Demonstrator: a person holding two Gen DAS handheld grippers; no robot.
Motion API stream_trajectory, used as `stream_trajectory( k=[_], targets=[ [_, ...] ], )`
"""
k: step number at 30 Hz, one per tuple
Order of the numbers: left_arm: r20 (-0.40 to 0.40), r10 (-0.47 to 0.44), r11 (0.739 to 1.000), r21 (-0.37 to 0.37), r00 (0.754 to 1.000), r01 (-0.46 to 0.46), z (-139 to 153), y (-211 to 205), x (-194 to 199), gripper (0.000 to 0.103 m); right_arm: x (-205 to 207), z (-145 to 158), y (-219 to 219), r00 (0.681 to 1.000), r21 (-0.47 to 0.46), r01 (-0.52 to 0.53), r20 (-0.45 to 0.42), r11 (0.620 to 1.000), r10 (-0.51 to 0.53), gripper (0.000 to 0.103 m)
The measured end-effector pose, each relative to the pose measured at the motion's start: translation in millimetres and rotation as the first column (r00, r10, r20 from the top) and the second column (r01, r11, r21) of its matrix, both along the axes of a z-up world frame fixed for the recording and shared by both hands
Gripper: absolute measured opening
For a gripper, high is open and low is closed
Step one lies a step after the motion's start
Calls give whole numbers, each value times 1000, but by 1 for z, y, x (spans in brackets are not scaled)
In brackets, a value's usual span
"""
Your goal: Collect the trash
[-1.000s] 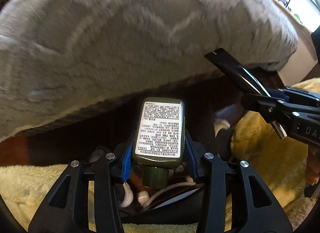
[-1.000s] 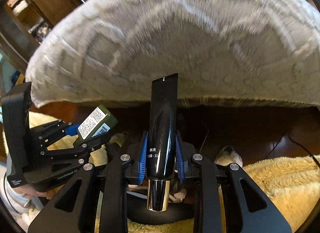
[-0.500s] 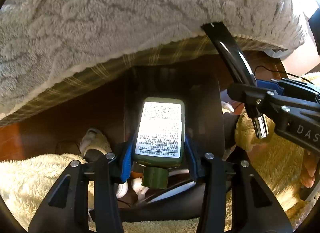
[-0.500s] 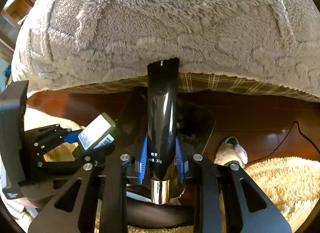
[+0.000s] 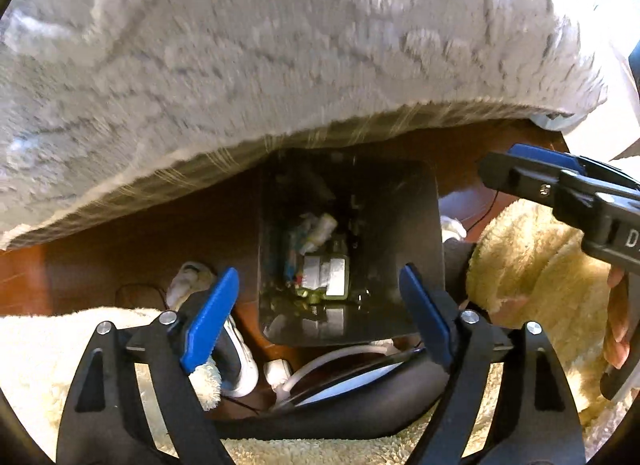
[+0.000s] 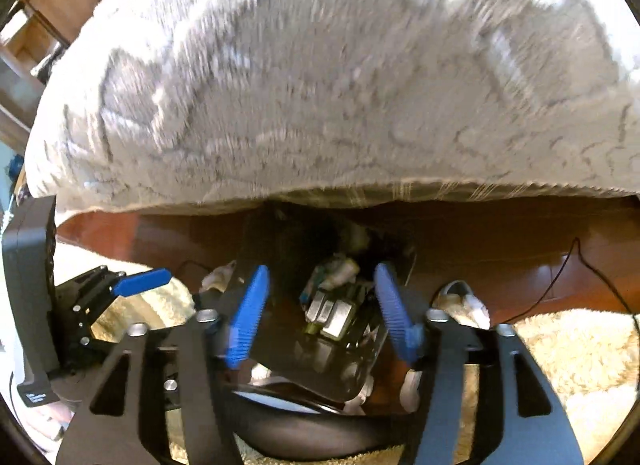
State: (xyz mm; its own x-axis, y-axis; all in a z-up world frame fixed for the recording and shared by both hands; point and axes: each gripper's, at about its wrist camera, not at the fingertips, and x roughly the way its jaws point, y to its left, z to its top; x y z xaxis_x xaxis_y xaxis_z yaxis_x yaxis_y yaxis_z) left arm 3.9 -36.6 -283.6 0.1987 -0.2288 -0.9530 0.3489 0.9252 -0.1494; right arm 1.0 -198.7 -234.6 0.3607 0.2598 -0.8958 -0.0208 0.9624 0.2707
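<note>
A black trash bin [image 5: 420, 225] stands on the wooden floor under the edge of the grey blanket; it also shows in the right wrist view [image 6: 256, 241]. The green bottle [image 5: 326, 279] lies inside it among other trash, and shows in the right wrist view [image 6: 332, 315] too. The black tube is not visible. My left gripper [image 5: 316, 317] is open and empty above the bin. My right gripper [image 6: 320, 313] is open and empty above the bin; it also shows at the right of the left wrist view [image 5: 560, 181].
A fluffy grey blanket [image 5: 280, 45] overhangs a bed above the bin. Cream fluffy rugs [image 5: 540, 265] lie left and right. White slippers [image 6: 464, 305] and a black cable [image 6: 592, 269] are on the brown wood floor. A white power cord [image 5: 320, 365] lies near.
Both grippers opened. The green bottle dropped from the left gripper into the bin, and the black tube left the right gripper and is no longer seen.
</note>
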Motion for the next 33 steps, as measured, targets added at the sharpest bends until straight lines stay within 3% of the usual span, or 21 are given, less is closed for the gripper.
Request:
stream_trajectory(
  k=[2,7,13,16,18,22,29,33],
  targets=[
    [32,7,1000,-4,999,-7,11,4,0,83,0,10,-4,999,-21,8,31,1000,-7,82],
    [144,25,1000,-11,989,-24,49,11,0,87,0,46,-11,989,-104,40,144,994,-25,98],
    [291,59,998,-42,955,-49,105,19,3,89,0,94,-19,962,-153,83,271,985,-39,99],
    [376,83,996,-62,923,-64,137,24,1,90,-8,127,-25,927,-159,113,373,981,-46,100],
    [438,106,994,-68,893,-84,161,26,-1,91,-16,147,-27,897,-155,144,438,977,-63,100],
    [561,157,987,-97,813,-124,215,37,-4,91,-34,202,-37,800,-153,239,591,959,-105,100],
    [746,194,981,-129,637,-147,299,35,-17,95,-51,275,-45,673,-142,319,730,937,-118,100],
    [792,218,976,-159,570,-151,330,36,-23,95,-55,301,-40,613,-165,359,784,919,-99,100]
  ],
)
